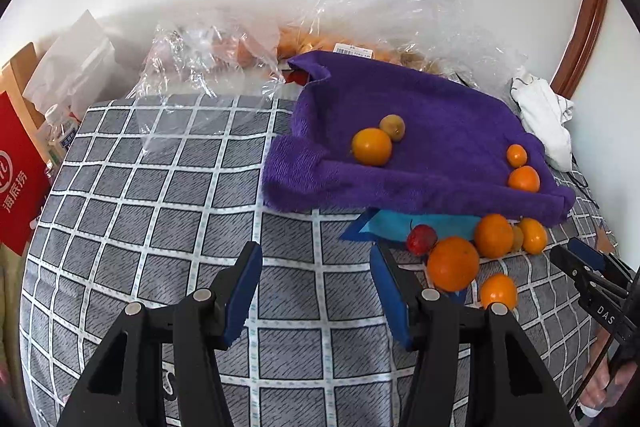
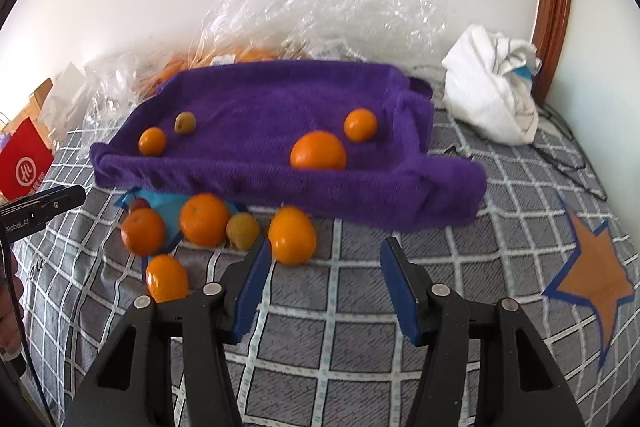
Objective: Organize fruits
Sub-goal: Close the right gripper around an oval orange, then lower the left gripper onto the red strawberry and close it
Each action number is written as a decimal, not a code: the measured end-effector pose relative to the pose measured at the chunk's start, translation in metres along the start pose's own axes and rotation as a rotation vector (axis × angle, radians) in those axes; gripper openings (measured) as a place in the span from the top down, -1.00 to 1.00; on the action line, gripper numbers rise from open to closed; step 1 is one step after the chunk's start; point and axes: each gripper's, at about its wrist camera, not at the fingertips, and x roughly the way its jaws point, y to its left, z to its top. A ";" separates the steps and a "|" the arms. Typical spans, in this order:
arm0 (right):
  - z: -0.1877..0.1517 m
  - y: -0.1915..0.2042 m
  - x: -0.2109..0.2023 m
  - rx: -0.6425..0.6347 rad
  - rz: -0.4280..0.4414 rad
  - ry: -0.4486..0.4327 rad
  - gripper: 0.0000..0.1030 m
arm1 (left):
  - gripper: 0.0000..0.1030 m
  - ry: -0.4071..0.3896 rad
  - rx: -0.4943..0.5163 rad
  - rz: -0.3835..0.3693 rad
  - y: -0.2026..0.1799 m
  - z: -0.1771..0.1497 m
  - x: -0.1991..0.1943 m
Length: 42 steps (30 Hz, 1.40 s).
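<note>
Going left to right, a glossy red paper bag [image 1: 18, 171] is standing at the left edge of the bed [image 1: 160, 211], whose quilted grey cover is showing a white grid. Crinkled clear plastic bags [image 1: 192, 55] are lying along the far edge by the wall. The left gripper [image 1: 316, 263] is hovering with its blue-padded jaws apart and nothing between them. A plush purple towel [image 2: 280, 131], roughly rectangular, is lying with its long axis across the bed, its rims rolled up; four round, smooth fruits are sitting on it, among them a large orange [image 2: 318, 151]. Loose oranges [image 2: 204, 219] and a small red fruit [image 1: 422, 239] are clustering against its near rim. The right gripper [image 2: 326, 259] is also gaping empty. A crumpled white cloth [image 2: 492, 87] is resting near the far right corner.
</note>
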 end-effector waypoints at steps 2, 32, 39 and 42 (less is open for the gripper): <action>-0.005 0.002 0.005 -0.005 0.009 0.008 -0.02 | -0.04 0.013 0.012 0.006 0.003 -0.005 0.001; -0.019 -0.010 0.016 -0.016 0.037 0.013 0.38 | 0.01 0.074 0.061 -0.126 -0.042 -0.004 0.041; -0.020 -0.013 0.017 -0.003 0.060 0.013 0.38 | 0.01 0.065 0.071 -0.136 -0.057 0.001 0.047; -0.019 -0.014 0.017 0.000 0.060 0.013 0.38 | 0.06 0.053 0.066 -0.138 -0.062 0.002 0.049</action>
